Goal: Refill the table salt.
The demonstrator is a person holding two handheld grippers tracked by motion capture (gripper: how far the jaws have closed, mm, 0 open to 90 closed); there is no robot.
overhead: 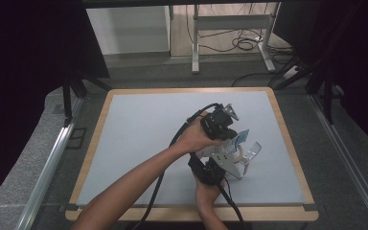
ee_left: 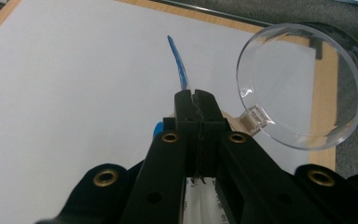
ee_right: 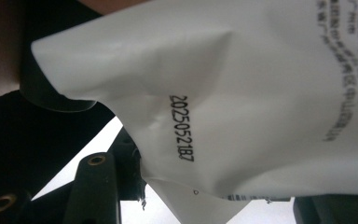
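Bare forearms, no sleeves; black claw point(ee_left: 196, 100) bodies, brass-ringed screw holes, black cables, grey three-cornered plates.

The packet point(overhead: 232, 142) sits between both grippers above the table point(overhead: 139, 129), the clear cup point(overhead: 251, 152) just right.

High view looks down on the table point(overhead: 139, 120) — tong cameras close-up, sharing it.

Left tool point(ee_left: 196, 100) clamped shut; right tool point(overhead: 215, 168) gripping.
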